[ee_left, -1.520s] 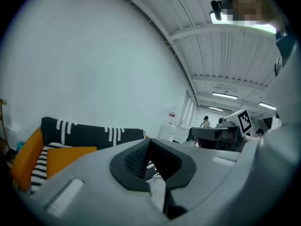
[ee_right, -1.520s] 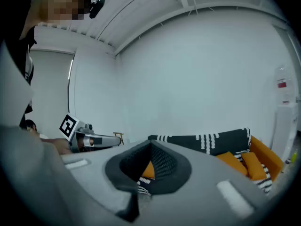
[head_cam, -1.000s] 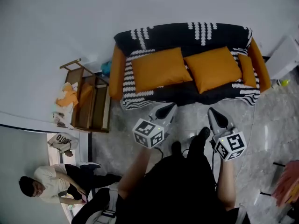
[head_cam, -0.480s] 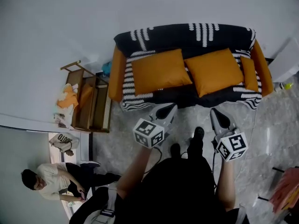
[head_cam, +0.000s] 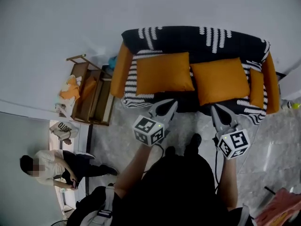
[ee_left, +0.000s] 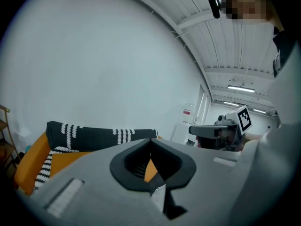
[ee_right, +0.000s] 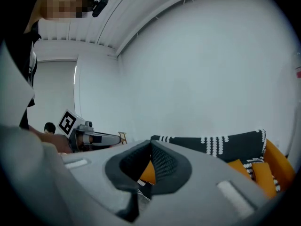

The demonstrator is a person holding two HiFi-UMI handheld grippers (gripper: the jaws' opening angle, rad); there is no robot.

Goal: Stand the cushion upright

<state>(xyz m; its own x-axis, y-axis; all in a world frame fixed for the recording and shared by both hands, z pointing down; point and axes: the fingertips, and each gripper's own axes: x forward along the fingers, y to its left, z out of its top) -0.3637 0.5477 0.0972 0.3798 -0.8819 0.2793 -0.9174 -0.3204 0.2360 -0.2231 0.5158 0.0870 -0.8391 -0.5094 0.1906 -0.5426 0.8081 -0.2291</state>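
An orange sofa [head_cam: 121, 69] draped with a black-and-white throw [head_cam: 188, 36] stands against the far wall. Two large orange cushions lie flat on its seat, the left cushion [head_cam: 163, 73] and the right cushion [head_cam: 221, 80]; a smaller orange cushion [head_cam: 257, 87] sits by the right arm. My left gripper [head_cam: 172, 102] is shut and empty, its tip at the seat's front edge below the left cushion. My right gripper [head_cam: 214, 109] is shut and empty, just in front of the right cushion. In both gripper views the jaws meet, with orange cushion [ee_left: 149, 169] [ee_right: 148, 172] showing past them.
A wooden rack [head_cam: 92, 98] holding orange cloth stands left of the sofa. A person [head_cam: 51, 166] sits on the floor at the lower left beside a white bag [head_cam: 62, 131]. A white unit [head_cam: 291, 86] sits at the sofa's right. Marbled floor [head_cam: 273, 145] lies in front.
Both grippers have moved forward towards the sofa, which now appears larger and nearer. Their jaws stay shut throughout.
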